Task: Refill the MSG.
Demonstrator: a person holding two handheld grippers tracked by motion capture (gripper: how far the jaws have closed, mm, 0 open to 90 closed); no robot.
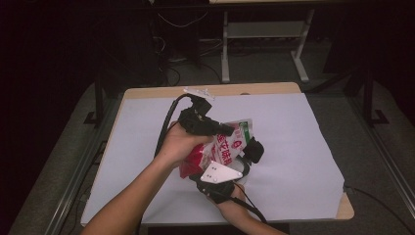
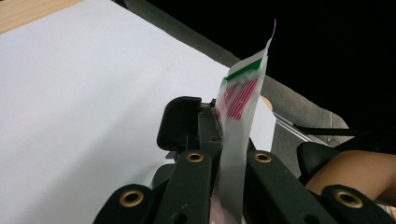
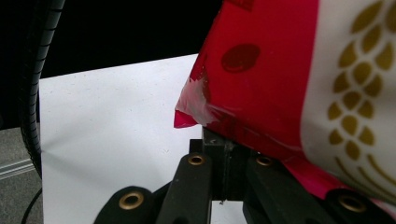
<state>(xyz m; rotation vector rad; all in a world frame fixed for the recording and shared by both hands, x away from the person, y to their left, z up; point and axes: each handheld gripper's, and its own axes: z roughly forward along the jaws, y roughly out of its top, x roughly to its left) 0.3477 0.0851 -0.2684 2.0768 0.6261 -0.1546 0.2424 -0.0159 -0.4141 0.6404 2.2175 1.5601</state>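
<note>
A red and white snack bag point(image 1: 222, 147) with printed characters is held up over the white sheet point(image 1: 293, 147) between both grippers. My left gripper point(image 1: 226, 129) comes in from the left and is shut on the bag's thin sealed edge. In the left gripper view the jaws point(image 2: 218, 119) pinch the bag's edge point(image 2: 240, 100), a pale strip with green and red stripes. My right gripper point(image 1: 242, 160), with its grey plate point(image 1: 221, 172), sits below the bag. The right gripper view shows that gripper point(image 3: 229, 142) shut on the red edge of the bag point(image 3: 280, 70) near a corner.
The wooden table point(image 1: 274, 88) is covered by the white sheet. Beyond its far edge stand a white desk frame point(image 1: 225, 49) and cables point(image 1: 171, 63) on a dark floor. A black cable point(image 3: 30, 93) hangs at the left of the right gripper view.
</note>
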